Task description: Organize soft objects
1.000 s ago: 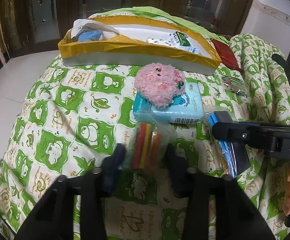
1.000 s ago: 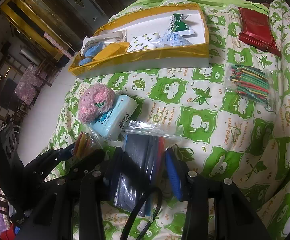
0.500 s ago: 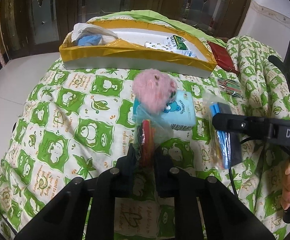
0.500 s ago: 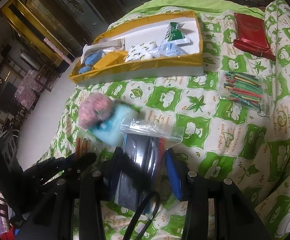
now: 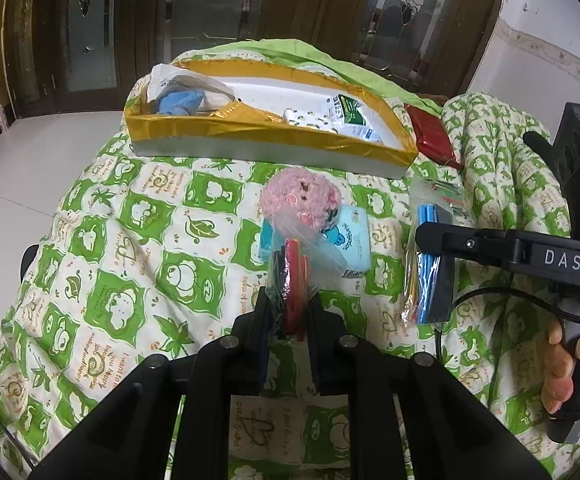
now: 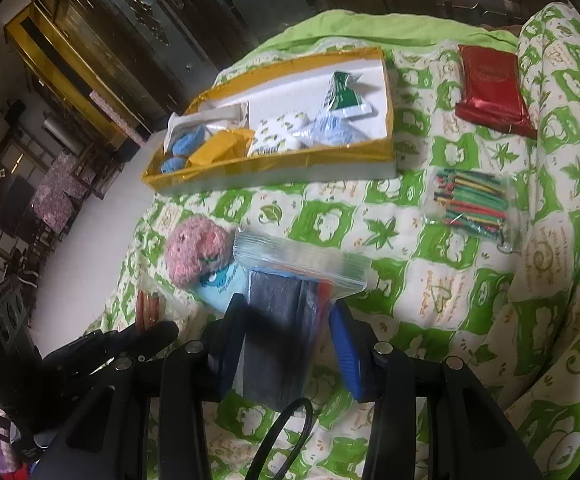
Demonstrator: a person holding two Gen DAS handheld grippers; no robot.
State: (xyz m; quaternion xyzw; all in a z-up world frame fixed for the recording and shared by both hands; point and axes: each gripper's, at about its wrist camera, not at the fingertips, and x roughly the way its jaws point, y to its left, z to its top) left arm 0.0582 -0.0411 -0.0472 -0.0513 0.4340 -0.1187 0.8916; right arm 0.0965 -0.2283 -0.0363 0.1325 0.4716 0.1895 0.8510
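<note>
While the left gripper point(image 5: 287, 312) pinches a zip bag of red sticks point(image 5: 292, 276) and the right gripper point(image 6: 285, 344) clamps a dark-contents bag point(image 6: 285, 300), next probably comes carrying both to the gold-edged tray point(image 5: 249, 136).

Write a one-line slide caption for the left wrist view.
Left gripper pinches a clear bag of red sticks above the green quilt, gold tray beyond.
</note>
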